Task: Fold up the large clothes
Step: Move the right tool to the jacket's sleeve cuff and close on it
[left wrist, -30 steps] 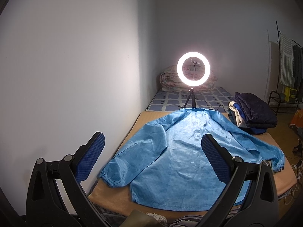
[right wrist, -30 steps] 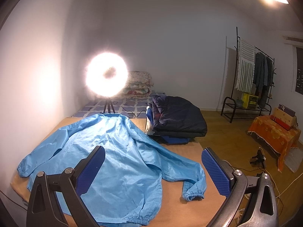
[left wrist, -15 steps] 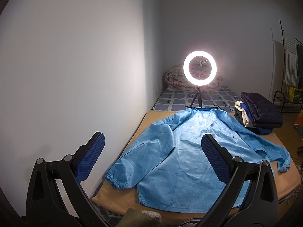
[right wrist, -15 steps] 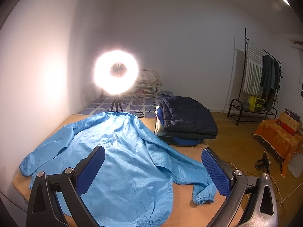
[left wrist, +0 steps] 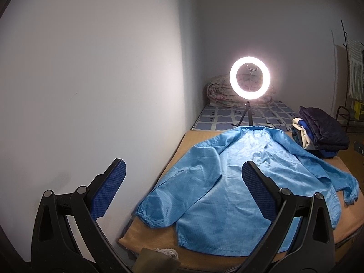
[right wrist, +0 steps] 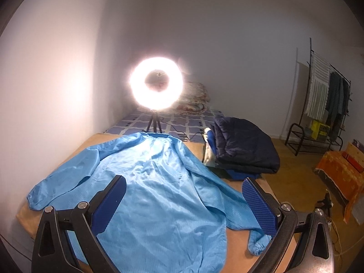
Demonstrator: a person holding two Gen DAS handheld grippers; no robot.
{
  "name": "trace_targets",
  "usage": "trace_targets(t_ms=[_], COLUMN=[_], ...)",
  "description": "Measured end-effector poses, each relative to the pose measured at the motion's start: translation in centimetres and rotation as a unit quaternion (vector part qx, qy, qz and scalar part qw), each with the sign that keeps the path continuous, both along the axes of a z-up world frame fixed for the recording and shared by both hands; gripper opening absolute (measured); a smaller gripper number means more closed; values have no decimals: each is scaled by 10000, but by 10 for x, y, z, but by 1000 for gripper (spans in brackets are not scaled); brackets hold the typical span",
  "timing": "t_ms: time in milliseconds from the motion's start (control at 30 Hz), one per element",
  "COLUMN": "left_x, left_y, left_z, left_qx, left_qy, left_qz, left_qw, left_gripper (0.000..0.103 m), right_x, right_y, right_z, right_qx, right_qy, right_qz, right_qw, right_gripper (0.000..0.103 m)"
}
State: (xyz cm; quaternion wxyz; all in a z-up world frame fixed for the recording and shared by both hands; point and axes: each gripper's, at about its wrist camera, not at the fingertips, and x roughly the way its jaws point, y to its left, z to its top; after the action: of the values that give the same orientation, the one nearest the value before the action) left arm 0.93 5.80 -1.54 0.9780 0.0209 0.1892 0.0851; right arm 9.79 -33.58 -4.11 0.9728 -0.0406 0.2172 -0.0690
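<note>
A large light-blue jacket (left wrist: pixel 229 182) (right wrist: pixel 154 191) lies spread flat on a tan mat (left wrist: pixel 159 234) (right wrist: pixel 236 254), collar at the far end, both sleeves stretched outward. The left cuff (left wrist: pixel 145 216) rests near the mat's left edge; the right cuff (right wrist: pixel 257 243) lies at the near right. My left gripper (left wrist: pixel 182 191) hovers open above the near left corner, clear of the cloth. My right gripper (right wrist: pixel 182 202) is open too, held above the jacket's lower half with nothing between its blue pads (right wrist: pixel 259 204).
A lit ring light (left wrist: pixel 249 78) (right wrist: pixel 157 86) on a tripod stands behind the collar. A stack of folded dark clothes (left wrist: pixel 320 134) (right wrist: pixel 241 150) sits at the far right of the mat. White wall along the left; clothes rack (right wrist: pixel 327 104) and orange-covered box (right wrist: pixel 341 173) stand to the right.
Both cameras have swung leftward and pulled back a little, so the jacket sits further right in each view. The jacket itself has not moved, and both grippers stay open.
</note>
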Motion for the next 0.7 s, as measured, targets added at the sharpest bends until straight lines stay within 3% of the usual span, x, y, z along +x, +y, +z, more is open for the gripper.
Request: trace_targets(t_ms=[367, 533, 700], left_x=[0, -8, -29], left_y=[36, 58, 72], left_z=[-53, -84, -105], left_qx=[299, 97, -106], left_qy=[183, 464, 624], left_qz=[330, 486, 532], left_qw=[9988, 9977, 9966], left_gripper=[103, 102, 101], right_x=[61, 88, 115], right_y=[44, 81, 132], right_z=[-3, -11, -24], right_qx=[-439, -556, -429], right_qy=[13, 44, 491], right_qz=[943, 1875, 2709], right_qw=[9946, 9807, 9604], right_gripper=[101, 101, 95])
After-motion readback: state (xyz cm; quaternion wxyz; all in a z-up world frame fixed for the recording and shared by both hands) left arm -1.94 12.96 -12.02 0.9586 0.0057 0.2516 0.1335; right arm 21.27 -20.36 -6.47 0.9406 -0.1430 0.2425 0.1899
